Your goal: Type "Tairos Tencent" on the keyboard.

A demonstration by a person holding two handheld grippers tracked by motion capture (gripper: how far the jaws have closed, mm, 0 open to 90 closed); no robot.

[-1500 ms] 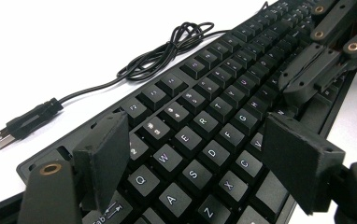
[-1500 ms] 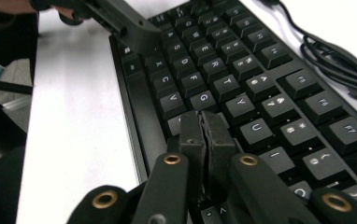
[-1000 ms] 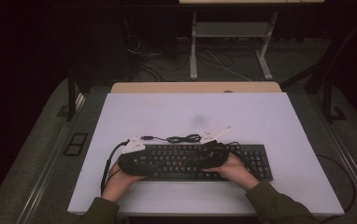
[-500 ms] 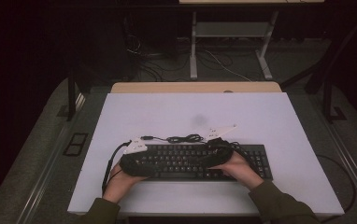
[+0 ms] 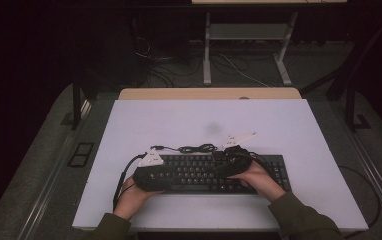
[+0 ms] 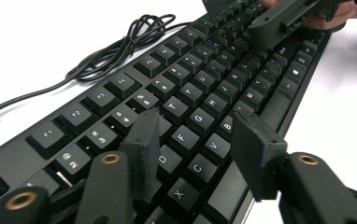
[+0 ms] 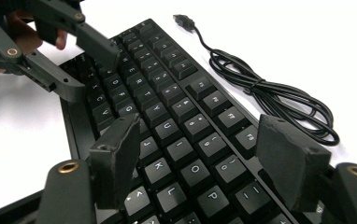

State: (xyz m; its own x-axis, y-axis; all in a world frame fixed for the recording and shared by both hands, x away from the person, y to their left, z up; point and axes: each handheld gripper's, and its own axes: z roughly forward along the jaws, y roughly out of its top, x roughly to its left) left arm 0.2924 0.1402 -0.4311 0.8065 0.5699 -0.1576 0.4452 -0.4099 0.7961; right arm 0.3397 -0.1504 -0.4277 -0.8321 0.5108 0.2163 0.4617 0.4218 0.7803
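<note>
A black keyboard [image 5: 206,172] lies across the near half of the white table [image 5: 279,125]. My left gripper [image 5: 160,175] hovers over its left end, and in the left gripper view it [image 6: 195,135] is open just above the letter keys [image 6: 200,119] with nothing between its jaws. My right gripper [image 5: 227,165] hovers over the keyboard's middle. In the right gripper view it [image 7: 200,149] stands wide open above the keys [image 7: 190,128]. Each gripper faces the other: the right one [image 6: 279,21] shows in the left gripper view, the left one [image 7: 76,65] in the right gripper view.
The keyboard's black cable [image 5: 196,148] lies coiled on the table just behind it, its USB plug [image 7: 183,19] loose on the white surface. A wooden table edge [image 5: 209,93] runs along the far side. A desk frame [image 5: 249,45] and floor cables stand beyond.
The right gripper has drifted slightly right and away over the keyboard. The left gripper has barely shifted. Both stay open.
</note>
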